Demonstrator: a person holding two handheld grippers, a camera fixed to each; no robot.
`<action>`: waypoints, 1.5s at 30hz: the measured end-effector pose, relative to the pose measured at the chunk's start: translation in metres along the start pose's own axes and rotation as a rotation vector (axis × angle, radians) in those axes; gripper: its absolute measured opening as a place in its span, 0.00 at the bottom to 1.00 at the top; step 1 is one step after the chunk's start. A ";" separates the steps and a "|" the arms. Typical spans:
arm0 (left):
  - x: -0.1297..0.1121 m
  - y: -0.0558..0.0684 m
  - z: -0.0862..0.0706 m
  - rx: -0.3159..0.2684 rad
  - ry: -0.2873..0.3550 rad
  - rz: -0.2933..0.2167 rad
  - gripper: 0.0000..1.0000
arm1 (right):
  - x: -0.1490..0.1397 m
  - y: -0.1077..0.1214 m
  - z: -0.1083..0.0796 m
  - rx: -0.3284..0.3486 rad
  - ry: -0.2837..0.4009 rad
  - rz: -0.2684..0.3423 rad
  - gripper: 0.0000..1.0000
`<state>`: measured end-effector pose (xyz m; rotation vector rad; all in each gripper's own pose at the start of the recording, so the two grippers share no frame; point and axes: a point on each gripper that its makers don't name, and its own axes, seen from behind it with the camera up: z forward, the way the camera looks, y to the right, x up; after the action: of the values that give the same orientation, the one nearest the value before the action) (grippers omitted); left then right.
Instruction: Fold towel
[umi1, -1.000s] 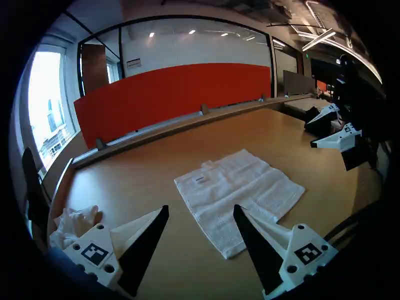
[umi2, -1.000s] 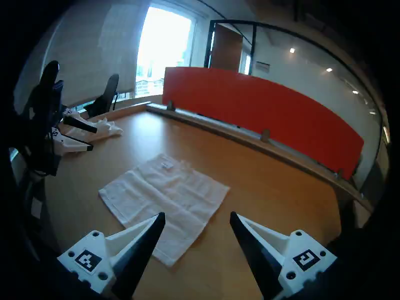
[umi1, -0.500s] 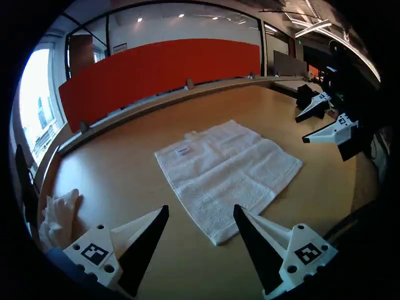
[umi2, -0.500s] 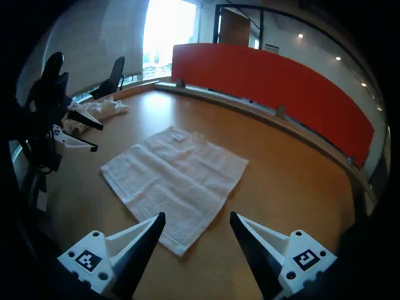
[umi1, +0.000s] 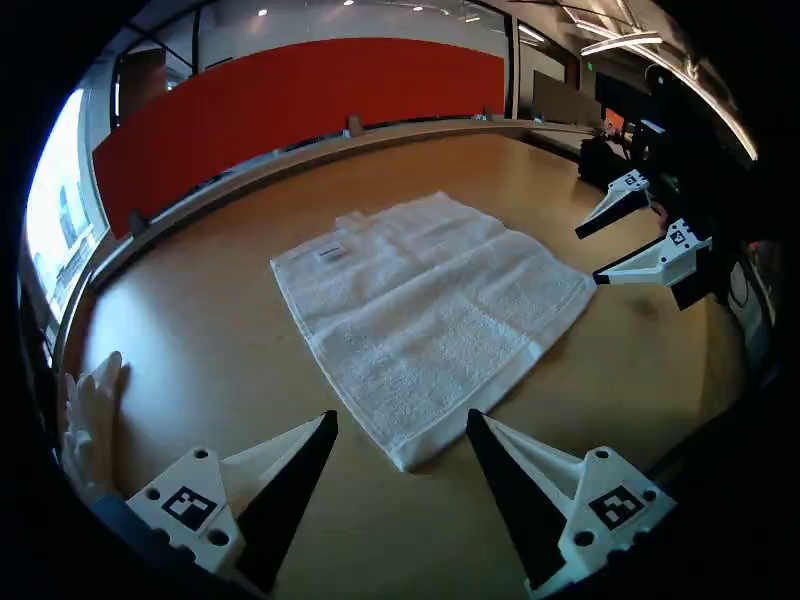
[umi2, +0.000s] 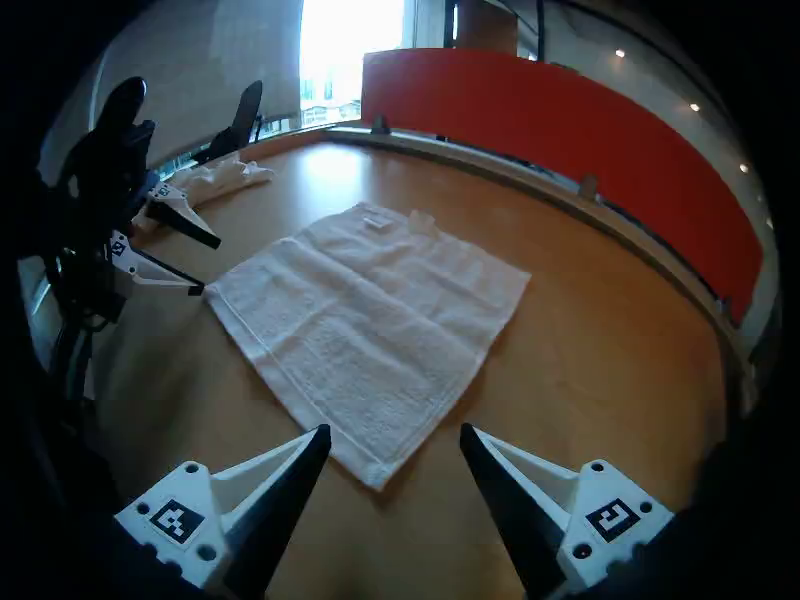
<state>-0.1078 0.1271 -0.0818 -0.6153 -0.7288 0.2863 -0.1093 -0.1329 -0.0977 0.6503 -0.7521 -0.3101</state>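
Table (umi1: 200, 300): a broad wooden desk that carries everything. It runs ahead of both grippers to the red partition (umi1: 300, 90) along its far edge.
Towel (umi1: 430, 300): white terry, spread flat in a single layer and not yet folded. It lies ahead of both grippers, turned so that each gripper faces a corner.
Crumpled cloth (umi1: 90, 420): a white heap on the table to the outer left of the left gripper, well apart from the towel. It is likely set aside so the work area stays free.
Left gripper (umi1: 400, 415): fingers spread wide and holding nothing. The towel's nearest corner lies between them, though I cannot tell how high they hang over it.
Right gripper (umi2: 394, 428): also spread wide and empty, with its own towel corner between the fingers.
Why so placed: the two corners end one towel edge. The grippers seem lined up to pinch both and carry that edge over to the far side.
Sewn label (umi1: 330, 253): a small tag near the towel's far edge, lying face up.
Left gripper view adds: the right gripper seen side-on, its tips just beside the towel's right-hand corner.
Right gripper view adds: a bright window (umi2: 350, 50), office chairs (umi2: 245, 110), and the left gripper's tips beside the left-hand corner.
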 end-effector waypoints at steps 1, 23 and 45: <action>-0.002 0.001 0.001 -0.004 -0.008 -0.001 0.96 | -0.002 0.000 0.001 0.003 -0.005 0.000 1.00; -0.029 0.011 0.019 -0.038 -0.126 -0.012 0.95 | -0.026 -0.001 0.010 0.050 -0.077 0.003 0.94; -0.030 0.014 0.018 -0.032 -0.137 -0.020 0.80 | -0.031 -0.007 0.013 0.069 -0.092 -0.011 0.46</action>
<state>-0.1426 0.1321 -0.0958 -0.6225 -0.8718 0.3007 -0.1406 -0.1290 -0.1115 0.7095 -0.8507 -0.3271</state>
